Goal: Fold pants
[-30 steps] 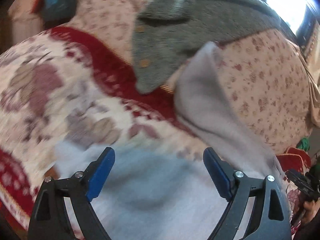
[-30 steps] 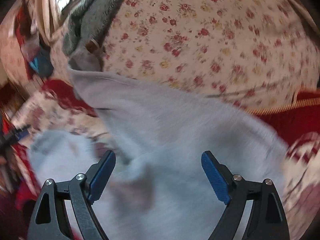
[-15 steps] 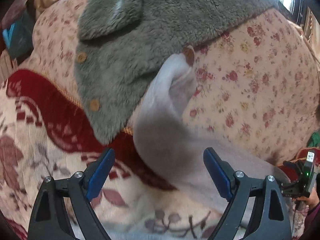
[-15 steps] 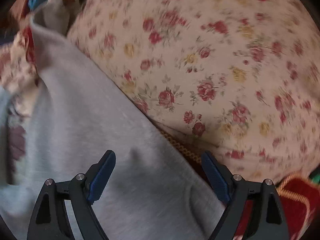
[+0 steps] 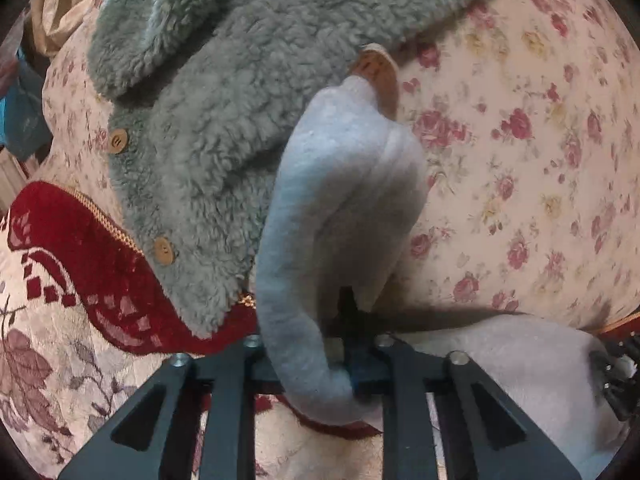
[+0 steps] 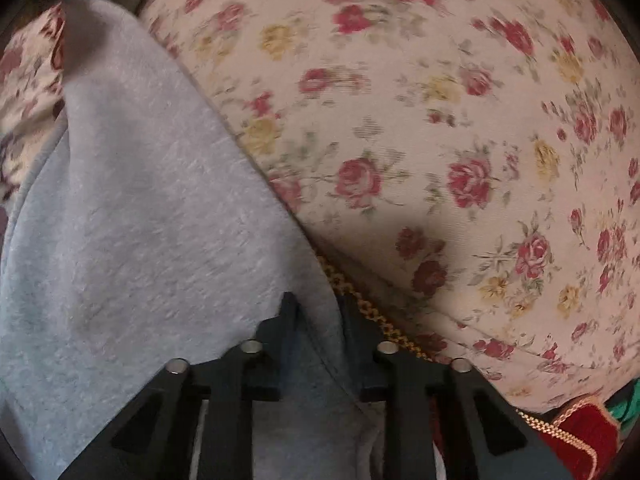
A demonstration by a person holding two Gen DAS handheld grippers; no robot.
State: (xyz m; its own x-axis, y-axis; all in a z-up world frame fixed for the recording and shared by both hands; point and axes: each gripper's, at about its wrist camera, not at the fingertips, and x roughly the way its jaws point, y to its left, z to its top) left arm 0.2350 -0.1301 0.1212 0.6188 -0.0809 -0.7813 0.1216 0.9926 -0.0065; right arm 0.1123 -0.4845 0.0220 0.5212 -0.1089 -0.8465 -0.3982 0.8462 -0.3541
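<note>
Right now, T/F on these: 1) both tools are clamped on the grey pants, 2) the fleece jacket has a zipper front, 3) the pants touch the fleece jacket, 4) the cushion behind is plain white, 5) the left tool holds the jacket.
1) True. The left tool and the right tool are each shut on the grey pants.
2) False. The fleece jacket shows round wooden buttons, no zipper.
3) True. In the left wrist view the raised fold of the pants lies against the jacket's edge.
4) False. The cushion has a rose floral print.
5) False. The left tool grips pants fabric; the jacket lies beyond it, ungripped.
</note>
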